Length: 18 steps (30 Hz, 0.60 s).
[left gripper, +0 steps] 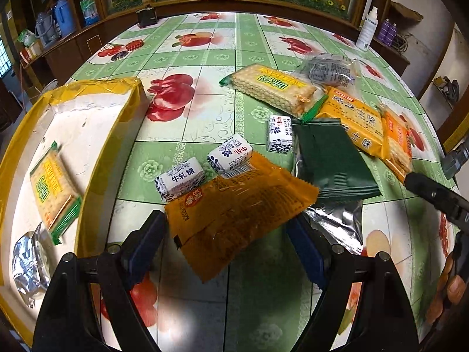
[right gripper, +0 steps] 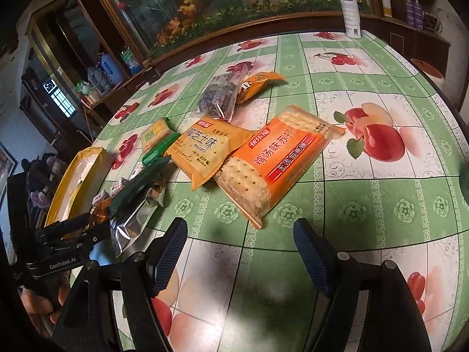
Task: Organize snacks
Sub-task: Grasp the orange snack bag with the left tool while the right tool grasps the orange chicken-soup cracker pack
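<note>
Snacks lie scattered on the fruit-print tablecloth [left gripper: 205, 55]. Left gripper [left gripper: 228, 240] hangs wide open over an orange packet [left gripper: 234, 220], gripping nothing; right gripper [right gripper: 240, 252], also open and empty, faces the soda-cracker pack [right gripper: 275, 161].

green fruit-print tablecloth [right gripper: 366, 199], orange packet [left gripper: 234, 223]

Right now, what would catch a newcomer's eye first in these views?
A heap of snack packets mid-table, led by the orange soda cracker pack ahead of the open right gripper. At the left edge, a yellow-rimmed box already holds a cracker pack; the open left gripper flanks an orange sachet.
</note>
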Each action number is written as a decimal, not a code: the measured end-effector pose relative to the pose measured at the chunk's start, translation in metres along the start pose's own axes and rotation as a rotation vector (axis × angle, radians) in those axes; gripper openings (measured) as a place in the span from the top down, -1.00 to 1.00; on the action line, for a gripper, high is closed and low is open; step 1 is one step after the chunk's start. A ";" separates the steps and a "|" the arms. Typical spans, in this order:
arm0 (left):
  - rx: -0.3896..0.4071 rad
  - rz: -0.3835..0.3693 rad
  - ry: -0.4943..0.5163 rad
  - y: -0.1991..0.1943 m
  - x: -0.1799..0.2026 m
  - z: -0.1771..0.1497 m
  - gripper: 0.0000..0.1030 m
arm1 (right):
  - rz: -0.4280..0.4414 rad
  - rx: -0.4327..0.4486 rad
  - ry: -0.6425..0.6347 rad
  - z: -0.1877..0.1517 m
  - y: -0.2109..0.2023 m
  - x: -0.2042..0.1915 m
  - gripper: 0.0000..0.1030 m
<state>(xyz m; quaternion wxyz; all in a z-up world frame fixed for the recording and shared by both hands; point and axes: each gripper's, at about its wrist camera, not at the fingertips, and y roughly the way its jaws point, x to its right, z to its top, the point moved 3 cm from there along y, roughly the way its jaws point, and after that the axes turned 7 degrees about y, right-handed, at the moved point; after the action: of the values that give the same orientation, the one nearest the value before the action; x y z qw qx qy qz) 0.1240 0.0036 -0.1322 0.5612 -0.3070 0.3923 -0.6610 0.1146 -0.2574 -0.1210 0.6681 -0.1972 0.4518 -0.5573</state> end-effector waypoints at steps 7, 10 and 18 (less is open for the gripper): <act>0.043 -0.004 -0.019 -0.001 -0.011 0.006 0.15 | -0.065 0.013 0.025 0.030 0.019 -0.001 -0.49; 0.045 -0.065 -0.062 -0.002 -0.020 0.007 0.71 | -0.110 0.025 0.032 0.041 0.027 0.000 -0.52; 0.033 -0.123 -0.094 -0.001 -0.024 0.006 0.89 | -0.202 0.042 -0.065 0.050 0.037 -0.002 -0.44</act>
<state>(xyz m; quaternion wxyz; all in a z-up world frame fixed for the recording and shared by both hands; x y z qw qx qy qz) 0.1327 0.0257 -0.1280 0.5424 -0.3518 0.3348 -0.6855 0.1773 -0.2561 -0.1229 0.6269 -0.2457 0.3961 -0.6243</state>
